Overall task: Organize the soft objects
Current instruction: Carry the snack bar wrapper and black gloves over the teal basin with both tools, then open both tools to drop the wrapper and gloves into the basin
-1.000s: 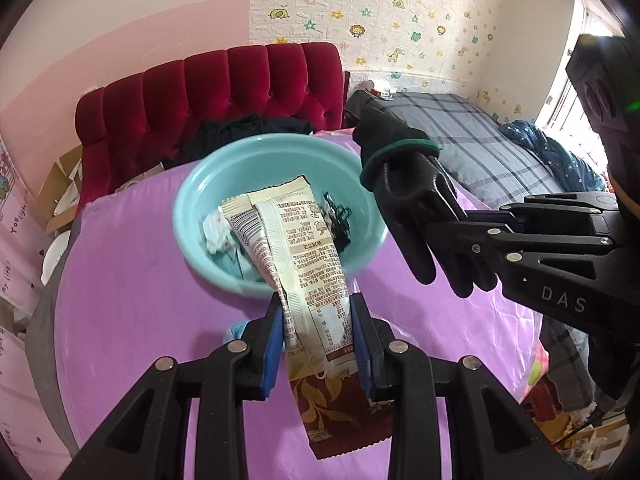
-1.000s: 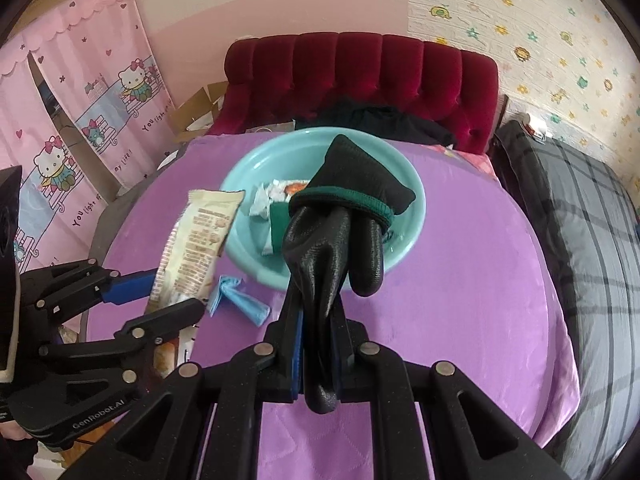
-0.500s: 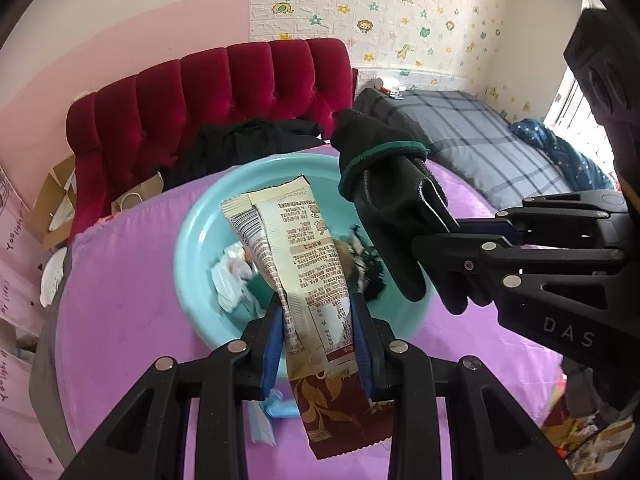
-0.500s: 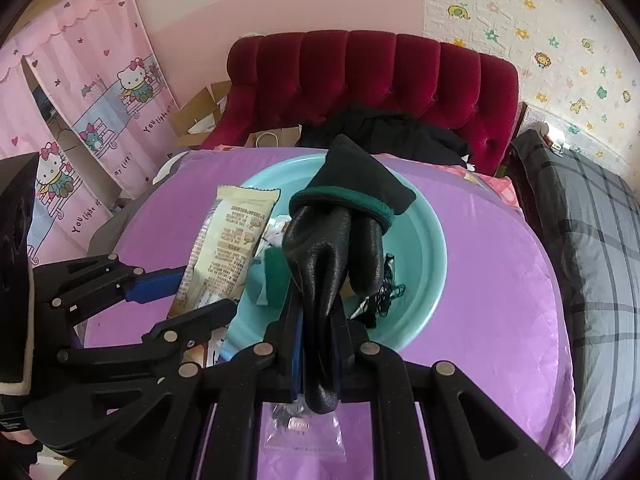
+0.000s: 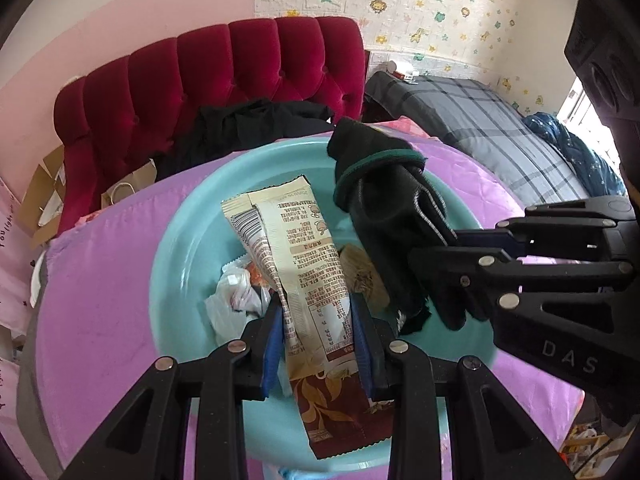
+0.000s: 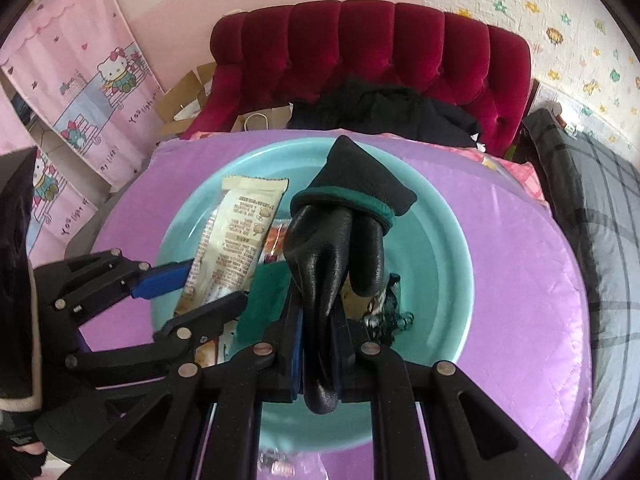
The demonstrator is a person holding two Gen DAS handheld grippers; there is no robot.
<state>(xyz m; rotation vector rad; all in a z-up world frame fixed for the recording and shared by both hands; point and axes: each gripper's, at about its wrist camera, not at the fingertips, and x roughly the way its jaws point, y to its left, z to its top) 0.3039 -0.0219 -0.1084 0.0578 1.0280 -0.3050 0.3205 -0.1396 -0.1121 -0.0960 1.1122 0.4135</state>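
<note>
While the left gripper (image 5: 316,344) is pinching a snack packet (image 5: 304,264) between its fingers over the teal basin (image 5: 180,240) mid-bench in the left wrist view, the right gripper (image 6: 320,348) is clamping a black glove (image 6: 336,248) above that basin (image 6: 440,248) in the right wrist view.

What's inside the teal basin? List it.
In the basin: a crumpled white bag, a green cloth, a tan packet and a black tangle. The held wrapper and glove cover the rest.
</note>
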